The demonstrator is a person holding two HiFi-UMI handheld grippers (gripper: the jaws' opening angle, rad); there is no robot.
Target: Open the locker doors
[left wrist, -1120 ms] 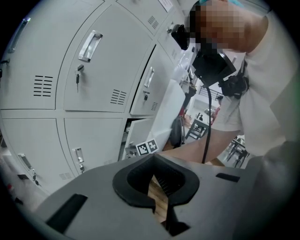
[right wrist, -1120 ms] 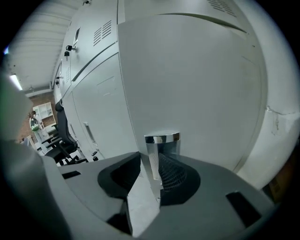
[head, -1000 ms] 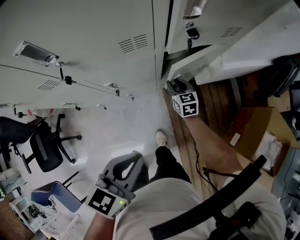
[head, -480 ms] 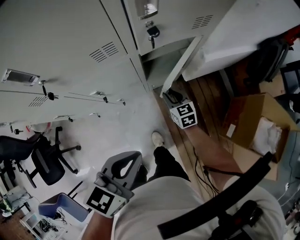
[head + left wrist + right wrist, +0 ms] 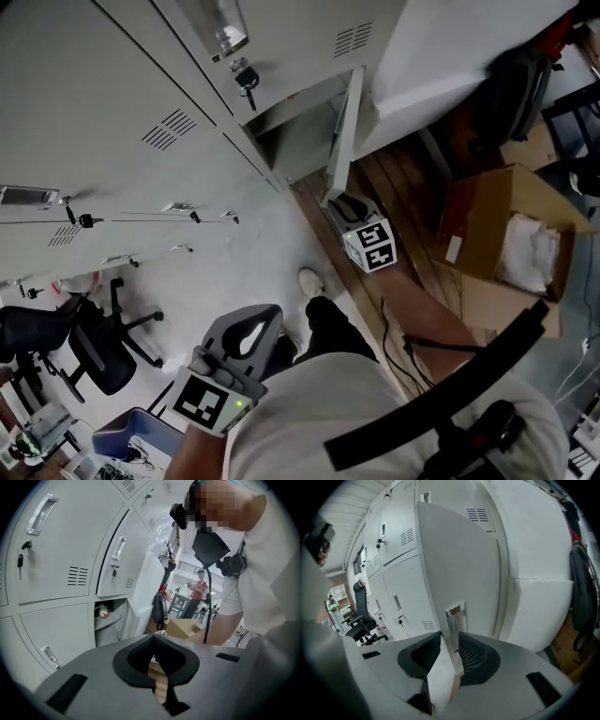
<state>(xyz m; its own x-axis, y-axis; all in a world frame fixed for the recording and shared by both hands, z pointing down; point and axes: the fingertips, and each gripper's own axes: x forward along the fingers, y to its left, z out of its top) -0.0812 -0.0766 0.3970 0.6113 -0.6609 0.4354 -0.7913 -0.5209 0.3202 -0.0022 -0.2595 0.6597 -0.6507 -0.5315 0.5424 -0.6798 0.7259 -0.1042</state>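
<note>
A bank of grey lockers [image 5: 112, 84] fills the upper left of the head view. One lower locker door [image 5: 342, 141] stands swung out, and its compartment [image 5: 300, 131] shows behind it. My right gripper [image 5: 339, 202] is shut on this door's free edge. In the right gripper view the door [image 5: 459, 559] runs between the jaws beside its chrome handle [image 5: 454, 625], with my right gripper [image 5: 450, 644] clamped on it. My left gripper [image 5: 246, 337] hangs near my body, away from the lockers. In its own view the left gripper [image 5: 153, 639] is shut on nothing.
An open cardboard box [image 5: 506, 234] sits on the wood floor at the right. A black office chair [image 5: 84, 347] stands at the lower left. Keys [image 5: 246, 82] hang from the locker above the open one. A dark bag [image 5: 159, 609] and a distant person [image 5: 200, 585] show in the left gripper view.
The locker door has swung further out with my right gripper on its edge, and the compartment now shows. My left gripper has stayed near my body.
</note>
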